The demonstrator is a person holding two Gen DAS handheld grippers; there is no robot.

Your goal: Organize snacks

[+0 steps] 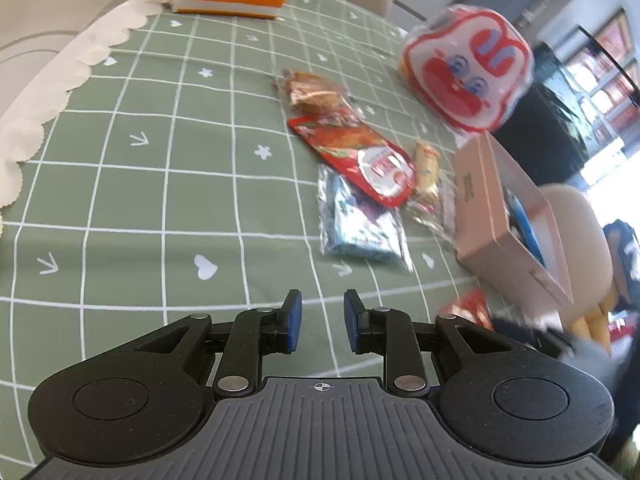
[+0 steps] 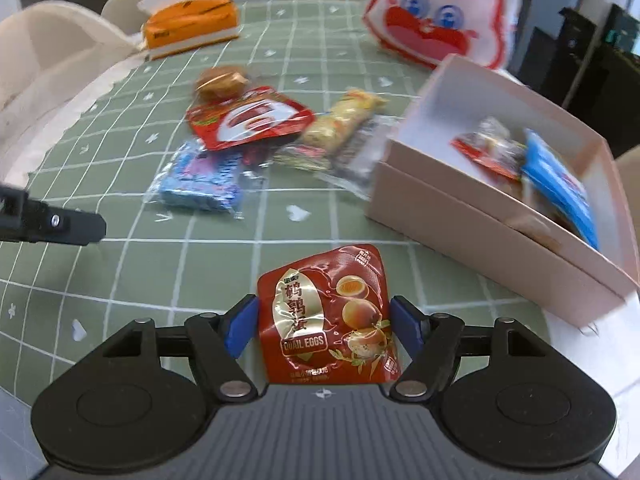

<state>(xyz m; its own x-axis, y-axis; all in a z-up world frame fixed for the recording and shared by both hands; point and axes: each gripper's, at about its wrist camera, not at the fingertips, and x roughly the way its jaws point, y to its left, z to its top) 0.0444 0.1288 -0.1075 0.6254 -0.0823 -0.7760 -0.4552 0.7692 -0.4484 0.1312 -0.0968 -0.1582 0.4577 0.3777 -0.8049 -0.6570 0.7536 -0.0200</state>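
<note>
Green checked desk [image 2: 208, 264] carries scattered snacks; right tool [image 2: 324, 320] pinches a quail eggs packet [image 2: 328, 316], left tool [image 1: 322, 320] gapes narrowly, empty.

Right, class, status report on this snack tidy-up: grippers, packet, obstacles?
Right gripper holding quail egg packet. Left gripper empty, jaws narrow. Pink box open ahead-right, nothing blocking.

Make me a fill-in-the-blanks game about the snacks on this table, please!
1. The right gripper holds a red packet labelled "quail ____".
2. The pink box already has a ____ packet and a red one inside.
3. The tablecloth is ____ with white lines.
4. The left gripper holds ____.

Missing words: eggs; blue; green; nothing
</note>
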